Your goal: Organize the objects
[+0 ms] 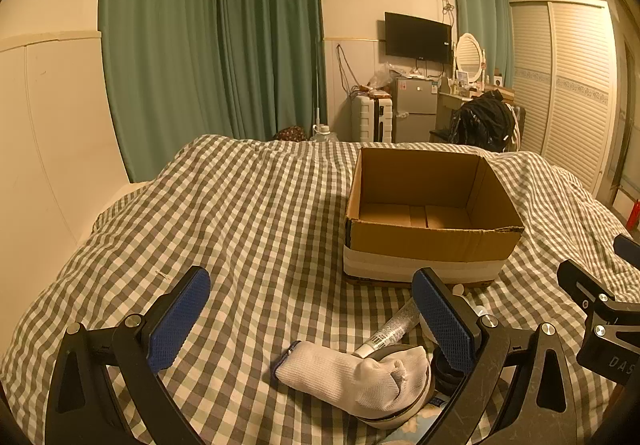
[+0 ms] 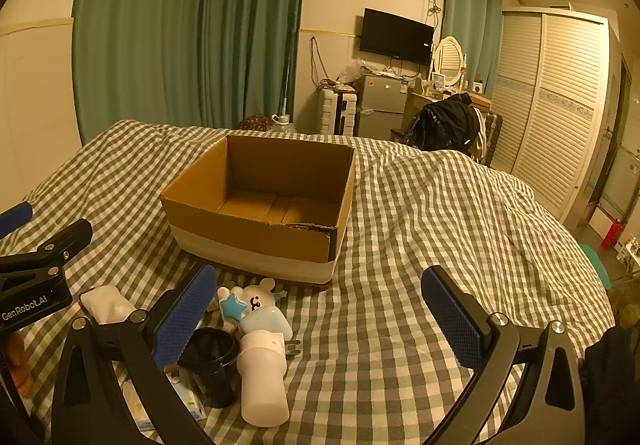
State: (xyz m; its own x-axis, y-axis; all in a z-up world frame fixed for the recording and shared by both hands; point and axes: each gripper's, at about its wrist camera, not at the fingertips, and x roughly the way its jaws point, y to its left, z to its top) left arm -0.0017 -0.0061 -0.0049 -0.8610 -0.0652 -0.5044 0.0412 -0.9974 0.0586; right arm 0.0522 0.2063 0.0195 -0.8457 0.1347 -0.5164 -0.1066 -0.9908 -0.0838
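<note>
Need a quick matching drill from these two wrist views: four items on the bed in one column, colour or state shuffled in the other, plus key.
1. cardboard box
2. sock
3. cup
4. bottle

A. black, upright
B. white, lying on its side
C. open-topped, nothing inside
D. white ribbed fabric, rolled up

Pairs: 1-C, 2-D, 3-A, 4-B

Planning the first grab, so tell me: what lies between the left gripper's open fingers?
In the left wrist view, a rolled white sock lies on the checked quilt between the left gripper fingers, untouched.
</note>
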